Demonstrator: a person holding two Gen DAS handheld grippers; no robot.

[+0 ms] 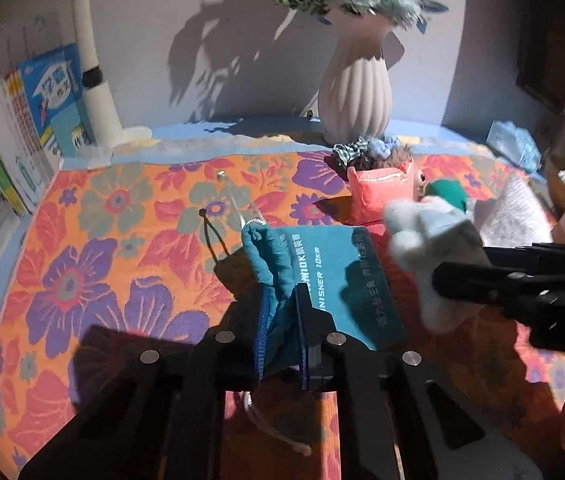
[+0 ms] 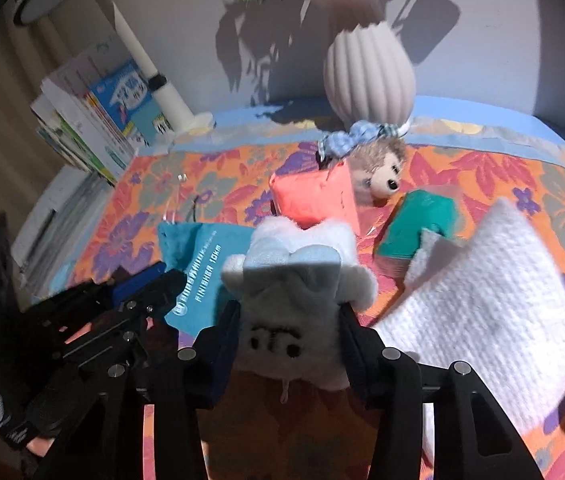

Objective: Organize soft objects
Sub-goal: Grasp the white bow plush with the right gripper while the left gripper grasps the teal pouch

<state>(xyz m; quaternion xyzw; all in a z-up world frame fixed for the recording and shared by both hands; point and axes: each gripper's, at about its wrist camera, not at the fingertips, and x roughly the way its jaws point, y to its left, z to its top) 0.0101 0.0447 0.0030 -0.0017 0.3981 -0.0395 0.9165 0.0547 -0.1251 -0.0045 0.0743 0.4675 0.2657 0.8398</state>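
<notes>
while the left gripper is clenched on the bunched edge of the teal drawstring bag, which lies on the flowered cloth of the desk, the right gripper grasps a white and pale-blue plush toy just above the bag. beyond them sit an orange pouch, a hedgehog plush beside it, a green packet and a white quilted cushion. a ribbed vase stands at the back.
</notes>
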